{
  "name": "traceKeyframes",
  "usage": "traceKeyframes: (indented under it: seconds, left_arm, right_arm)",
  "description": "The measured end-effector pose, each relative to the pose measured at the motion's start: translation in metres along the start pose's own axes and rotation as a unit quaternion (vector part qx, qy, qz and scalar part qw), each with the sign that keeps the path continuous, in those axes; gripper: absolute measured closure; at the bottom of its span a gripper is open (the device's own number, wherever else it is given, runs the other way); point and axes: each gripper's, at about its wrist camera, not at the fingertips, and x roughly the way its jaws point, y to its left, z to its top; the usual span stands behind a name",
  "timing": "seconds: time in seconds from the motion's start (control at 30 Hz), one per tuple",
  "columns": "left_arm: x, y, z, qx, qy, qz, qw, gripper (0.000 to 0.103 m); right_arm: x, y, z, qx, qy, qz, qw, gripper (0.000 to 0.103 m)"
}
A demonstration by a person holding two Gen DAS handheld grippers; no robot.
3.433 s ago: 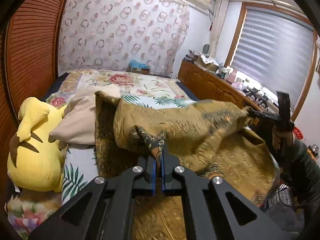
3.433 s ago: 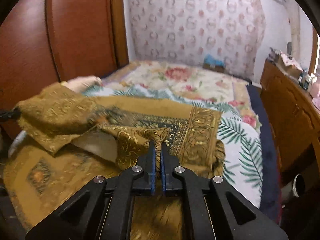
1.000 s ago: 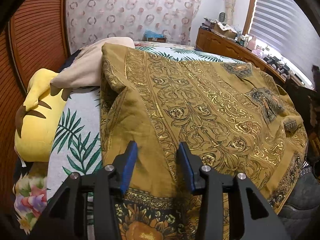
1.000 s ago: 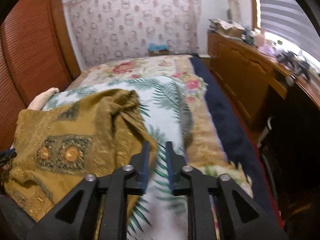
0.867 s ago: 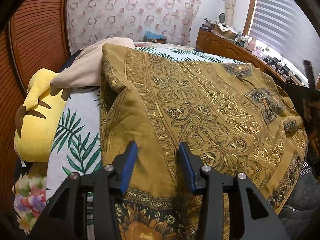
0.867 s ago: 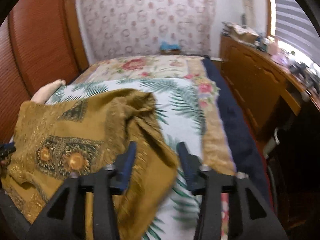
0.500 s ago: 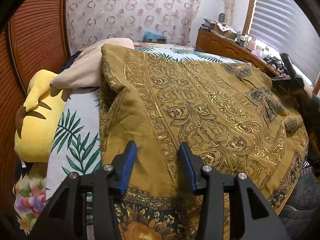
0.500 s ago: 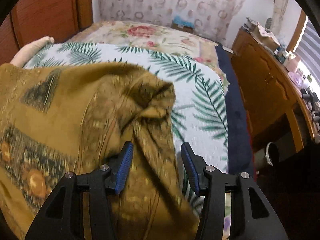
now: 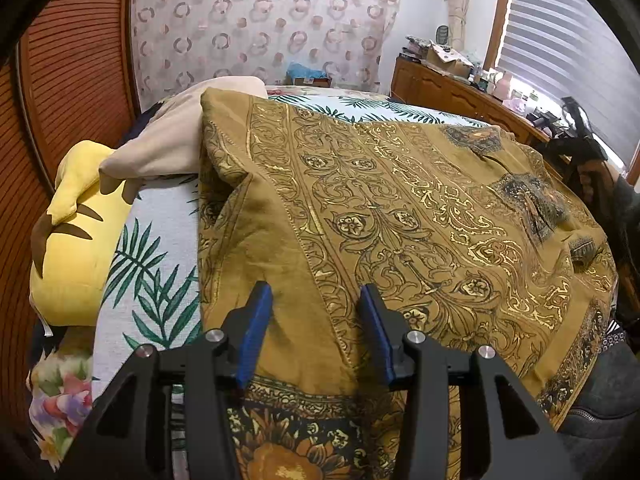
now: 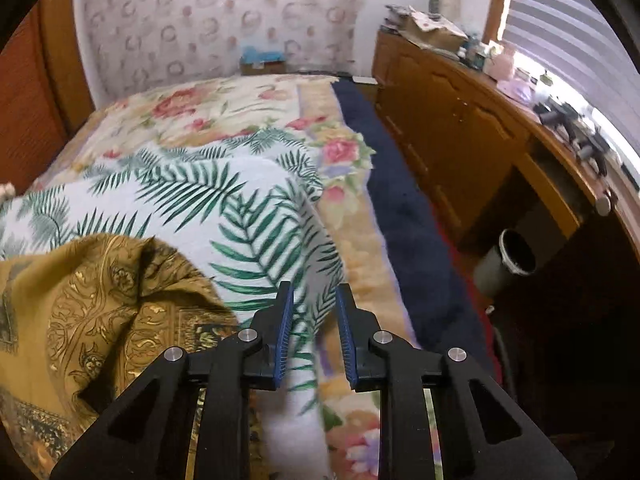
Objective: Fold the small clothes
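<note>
A gold-patterned cloth lies spread over the bed, covering most of the near end of a palm-leaf sheet; in the right wrist view only its rumpled corner shows at lower left, on the same sheet. A dark cup stands tilted on the floor by the wooden cabinet; what it holds cannot be made out. A small box with something blue on it sits at the far end of the bed, against the curtain. The left gripper hangs low over the cloth's near edge, jaws spread wide with cloth beneath them, gripping nothing. The right gripper points along the bed's right side, over the sheet just beside the cloth's corner, jaws parted and empty. From the left view the right gripper appears beyond the cloth's far side. A yellow plush and a beige pillow lie left of the cloth, the pillow touching its far corner.
</note>
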Motion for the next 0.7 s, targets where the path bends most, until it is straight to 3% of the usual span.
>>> traceKeyframes:
  seconds: [0.2,0.4,0.5,0.7]
  left_arm:
    - [0.000,0.000,0.000,0.000,0.000,0.000,1.0000,0.057]
    - [0.000,0.000,-0.001,0.001,0.000,0.000,1.0000,0.056]
    - [0.000,-0.001,-0.001,0.001,0.000,0.000,1.0000,0.056]
    - [0.000,-0.001,-0.001,0.002,0.000,0.000,1.0000,0.056]
  right_arm:
    - [-0.029,0.024,0.003,-0.027,-0.034,0.084,0.996,0.083]
    - [-0.023,0.071,0.002,-0.050,-0.010,0.171,0.984,0.082]
    - [-0.009,0.088,-0.001,-0.059,0.012,0.176,0.983,0.076]
    - [0.011,0.100,-0.002,-0.059,0.026,0.170,0.983,0.078]
